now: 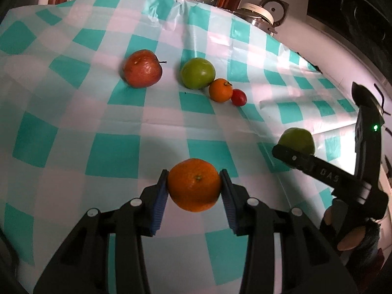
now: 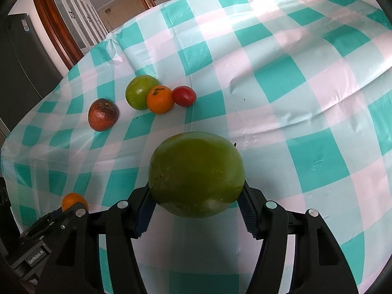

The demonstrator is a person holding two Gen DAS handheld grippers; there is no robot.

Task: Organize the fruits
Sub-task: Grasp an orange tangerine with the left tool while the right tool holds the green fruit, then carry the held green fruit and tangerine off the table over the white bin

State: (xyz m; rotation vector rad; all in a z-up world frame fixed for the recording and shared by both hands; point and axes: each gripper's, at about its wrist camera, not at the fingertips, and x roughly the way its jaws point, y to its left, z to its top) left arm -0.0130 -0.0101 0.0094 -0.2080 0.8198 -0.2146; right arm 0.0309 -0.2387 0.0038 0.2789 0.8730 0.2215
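The checked tablecloth (image 1: 73, 127) in teal, white and pink covers the whole table. The right gripper (image 2: 196, 203) is clamped on a large green fruit (image 2: 196, 174), held above the cloth; the left gripper (image 1: 194, 191) pinches a big orange (image 1: 194, 187) between its blue pads (image 1: 159, 203). Farther back lie four loose fruits: a wrinkled red apple (image 1: 142, 68) apart on the left, then a green tomato (image 1: 198, 73), a small orange (image 1: 220, 90) and a little red tomato (image 1: 238, 97) (these three touching in a row). A kettle (image 1: 259, 14) stands beyond the table edge
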